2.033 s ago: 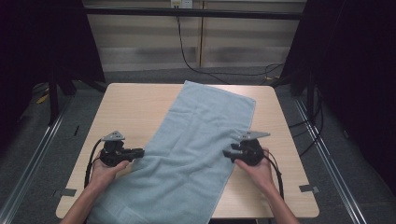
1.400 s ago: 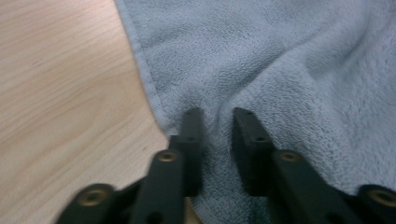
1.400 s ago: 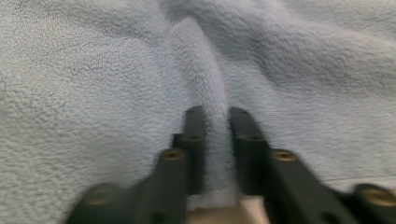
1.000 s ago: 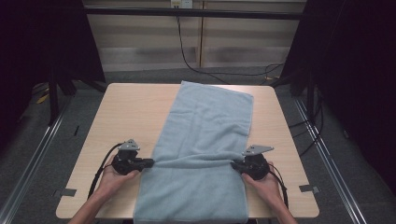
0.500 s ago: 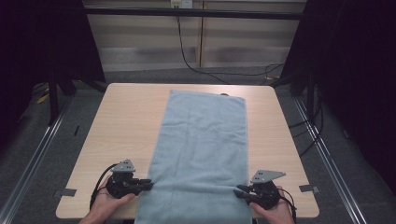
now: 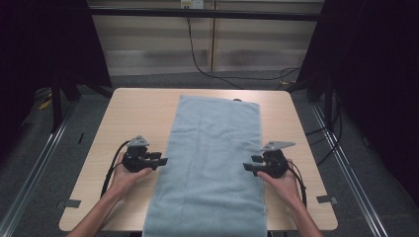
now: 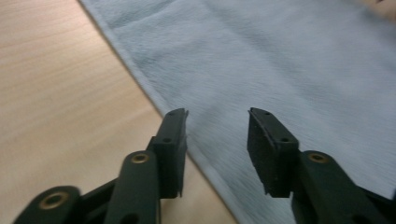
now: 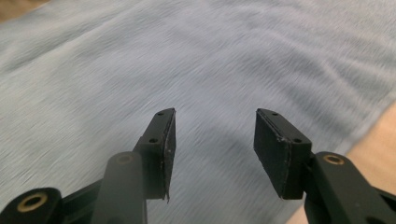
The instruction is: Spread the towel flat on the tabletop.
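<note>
A light blue towel (image 6: 212, 158) lies flat and lengthwise down the middle of the wooden table (image 6: 133, 113), its near end hanging over the front edge. My left gripper (image 6: 163, 161) sits at the towel's left hem, jaws apart, having just been opening with nothing between them. In the left gripper view the gripper (image 7: 217, 116) hovers over the towel's edge (image 7: 154, 93). My right gripper (image 6: 246, 167) is at the towel's right hem, its jaws also just opened and empty. The right gripper view shows that gripper (image 8: 215, 114) above the towel (image 8: 140, 70).
Bare tabletop (image 6: 301, 128) lies on both sides of the towel. Cables (image 6: 217, 74) run across the floor behind the table. Dark curtains stand at left and right, and metal rails (image 6: 44, 148) flank the table.
The towel was pulled toward the front edge and straightened, then both grippers let go of it and moved away from the front edge along its sides.
</note>
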`<state>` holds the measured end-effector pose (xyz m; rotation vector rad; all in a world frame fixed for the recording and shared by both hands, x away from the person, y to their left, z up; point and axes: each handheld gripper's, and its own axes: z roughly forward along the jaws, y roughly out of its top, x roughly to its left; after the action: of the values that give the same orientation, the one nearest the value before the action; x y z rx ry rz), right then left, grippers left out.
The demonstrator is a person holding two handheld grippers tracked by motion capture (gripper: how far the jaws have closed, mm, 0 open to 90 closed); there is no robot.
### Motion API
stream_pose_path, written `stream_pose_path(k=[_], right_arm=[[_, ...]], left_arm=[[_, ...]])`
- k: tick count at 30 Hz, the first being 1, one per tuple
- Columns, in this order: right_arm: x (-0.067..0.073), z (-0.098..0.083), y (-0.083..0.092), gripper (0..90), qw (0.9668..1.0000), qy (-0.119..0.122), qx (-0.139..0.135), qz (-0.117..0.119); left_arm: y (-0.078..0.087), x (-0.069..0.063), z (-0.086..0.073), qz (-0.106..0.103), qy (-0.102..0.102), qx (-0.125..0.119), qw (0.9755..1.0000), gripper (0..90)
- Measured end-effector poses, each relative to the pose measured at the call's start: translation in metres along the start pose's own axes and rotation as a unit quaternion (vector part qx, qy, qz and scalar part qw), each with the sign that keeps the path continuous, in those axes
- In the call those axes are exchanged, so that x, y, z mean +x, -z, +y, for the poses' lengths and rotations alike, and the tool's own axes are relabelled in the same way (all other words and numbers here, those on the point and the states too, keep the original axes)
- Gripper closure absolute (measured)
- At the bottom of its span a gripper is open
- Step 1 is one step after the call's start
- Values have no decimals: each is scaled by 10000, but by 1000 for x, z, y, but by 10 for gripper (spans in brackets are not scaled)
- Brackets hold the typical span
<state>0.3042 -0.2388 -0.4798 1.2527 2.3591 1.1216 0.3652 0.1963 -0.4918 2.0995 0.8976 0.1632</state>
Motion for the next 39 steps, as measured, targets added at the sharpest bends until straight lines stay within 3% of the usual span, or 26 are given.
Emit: stream_pose_path(k=[4, 5, 8, 9, 11, 12, 13, 14, 15, 18, 19, 22, 25, 31, 39], right_arm=[[-12, 11, -18, 486, 9998, 3, 128, -167], [-14, 12, -23, 476, 9996, -2, 170, -226], [-16, 9, -35, 430, 9987, -4, 345, -380], [-15, 5, -38, 427, 9988, 43, 198, -443], [-10, 5, -39, 451, 9979, 146, 210, -594], [-8, 5, -39, 520, 9980, 149, 203, -575], [-8, 5, -39, 520, 9980, 149, 203, -575], [-7, 5, -40, 560, 9982, 160, 174, -555], [-4, 6, -41, 668, 9986, 195, 151, -476], [-1, 7, -42, 719, 9987, 213, 160, -431], [2, 7, -43, 772, 9991, 212, 134, -331], [7, 7, -44, 792, 9994, 214, 145, -214], [21, 4, -41, 790, 9988, 430, 246, -23], [34, -10, -27, 774, 9988, 368, 224, 235], [49, -28, -9, 768, 9981, 439, 279, 321]], left_arm=[[-22, 9, 10, 97, 89, 112, 9999, 471], [-29, 7, 12, 279, -80, 159, 9995, 456], [-33, 3, 12, 362, -229, 126, 9990, 427], [-34, -1, 12, 553, -458, 177, 9973, 431], [-33, -6, 10, 336, -583, 169, 9976, 617], [-29, -8, 7, 231, -703, 197, 9971, 758], [-29, -8, 7, 231, -703, 197, 9971, 796], [-27, -9, 6, 208, -687, 206, 9972, 796], [-23, -10, 3, 265, -629, 233, 9974, 824], [-17, -9, -1, 233, -598, 254, 9976, 825], [-14, -10, -4, 234, -609, 253, 9975, 825], [-3, -11, -13, 166, -570, 284, 9978, 824], [8, -18, -24, 150, -600, 331, 9975, 820], [28, -32, -47, -138, -438, 233, 9987, 813], [34, -47, -55, -164, -419, 249, 9987, 798]])
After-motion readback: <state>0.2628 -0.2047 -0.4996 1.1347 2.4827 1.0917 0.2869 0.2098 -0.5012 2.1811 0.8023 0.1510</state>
